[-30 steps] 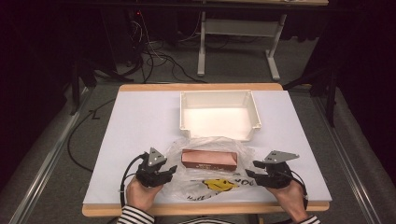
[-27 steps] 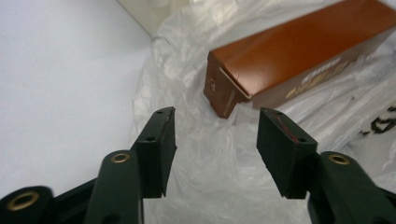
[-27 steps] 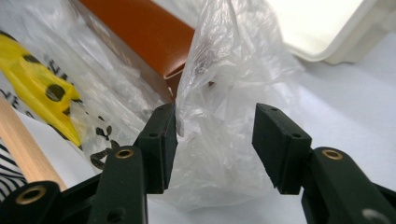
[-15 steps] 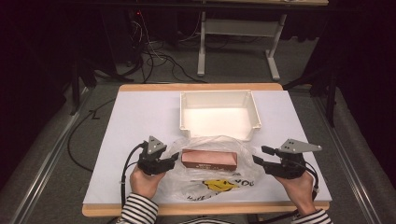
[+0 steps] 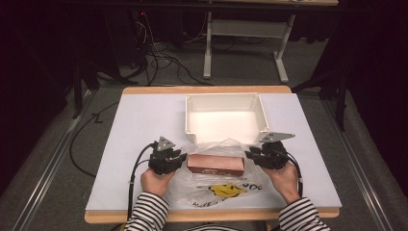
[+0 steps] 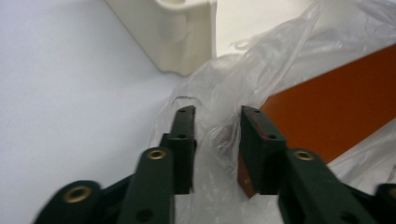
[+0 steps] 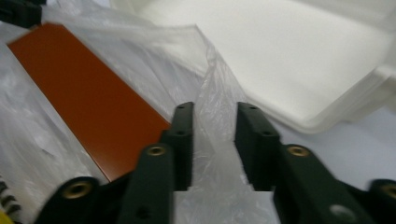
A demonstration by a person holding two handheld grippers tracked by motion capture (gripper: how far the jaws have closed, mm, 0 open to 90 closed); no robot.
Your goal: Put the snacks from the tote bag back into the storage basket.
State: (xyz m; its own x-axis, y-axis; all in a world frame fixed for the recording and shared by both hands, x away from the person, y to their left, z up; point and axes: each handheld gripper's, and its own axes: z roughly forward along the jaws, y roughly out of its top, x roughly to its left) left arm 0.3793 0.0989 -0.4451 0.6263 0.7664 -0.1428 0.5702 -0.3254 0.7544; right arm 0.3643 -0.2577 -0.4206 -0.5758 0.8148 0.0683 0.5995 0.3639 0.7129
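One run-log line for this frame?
left gripper: jaws closing around bag edge | right gripper: same, opposite edge | box inside bag | tray behind

Claws (image 5: 181, 157) (image 5: 250, 154) flanking box (image 5: 215, 165) — bagged

box (image 5: 215, 164) in bag (image 5: 216, 185), tray (image 5: 225, 98) behind

On the table I count one clear crinkled plastic bag (image 5: 219, 180) with a yellow smiley print, one flat reddish-brown rectangular box (image 5: 215, 164) lying on it, and one shallow white plastic tray (image 5: 263, 113) just behind (empty inside). Two black two-jaw grippers: the left gripper (image 5: 179, 159) and the right gripper (image 5: 251, 155). Two striped sleeves.
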